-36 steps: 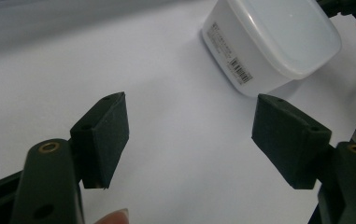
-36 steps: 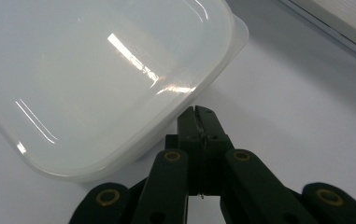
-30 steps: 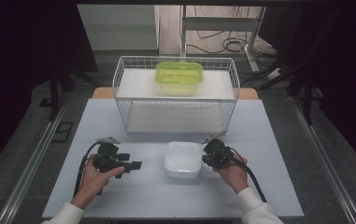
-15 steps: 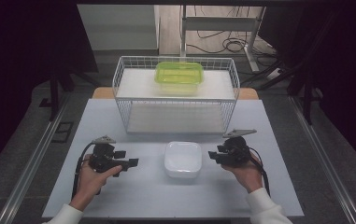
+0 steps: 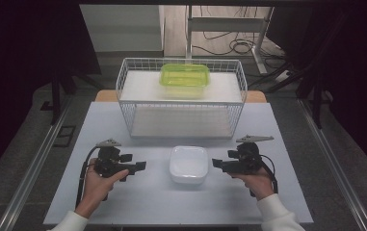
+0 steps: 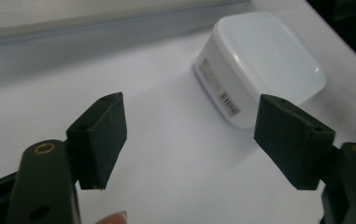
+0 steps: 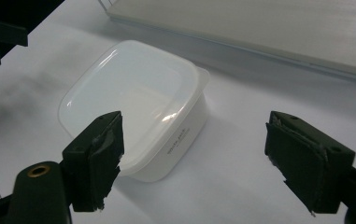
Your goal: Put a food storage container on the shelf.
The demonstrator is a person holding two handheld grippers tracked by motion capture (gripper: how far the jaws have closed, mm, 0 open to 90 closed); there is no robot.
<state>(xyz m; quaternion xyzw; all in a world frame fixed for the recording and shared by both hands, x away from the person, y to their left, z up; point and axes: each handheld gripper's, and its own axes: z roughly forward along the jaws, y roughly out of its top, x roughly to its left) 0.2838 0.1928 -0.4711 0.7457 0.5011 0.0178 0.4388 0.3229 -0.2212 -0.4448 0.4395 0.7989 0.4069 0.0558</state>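
We hold the left gripper [image 5: 140, 166] with its jaws spread wide — in the left gripper view [image 6: 189, 135] the two black pads stand far apart with bare table between them, gripping nothing and touching nothing. The right gripper [image 5: 216, 163] is just as wide open; in the right gripper view [image 7: 192, 154] its pads frame empty space and close on nothing.

The white container [image 5: 189, 164] is our landmark. It sits lid-on, flat on the pale table [image 5: 277, 207], between the two grippers. Our left gripper lies to the left of the white container, jaw tips pointing toward it and stopping short of its side, with a strip of table in the gap. Our right gripper lies to the right of the container, tips likewise aimed at it and near, but apart from its wall.

In the left gripper view the white container [image 6: 259, 67] lies ahead and toward the right-hand pad; in the right gripper view it [image 7: 133, 102] lies ahead and toward the left-hand pad.

Beyond the white container stands a wire basket [image 5: 123, 91] — a green lidded box [image 5: 185, 79] rests at its back.
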